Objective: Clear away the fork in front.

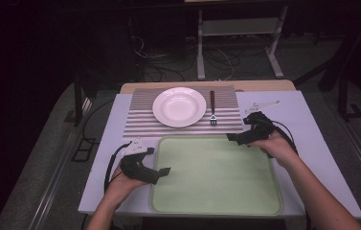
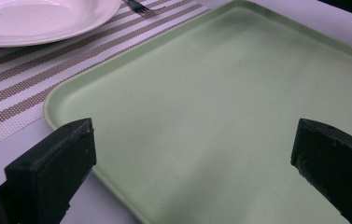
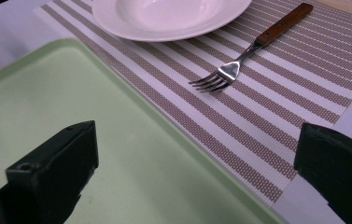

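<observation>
A pale green tray lies on the near half of the table, bare. Behind it a striped placemat carries a white plate and a wooden-handled fork, tines toward the tray. My left gripper hovers over the tray's left edge, jaws wide open with nothing between them. My right gripper hangs open over the tray's far right corner, close to the fork and the plate. The plate also appears at the top left of the left gripper view.
The lilac table top has bare strips left and right of the tray. A small white part lies at the back right. Beyond the table stand a metal frame and floor cables.
</observation>
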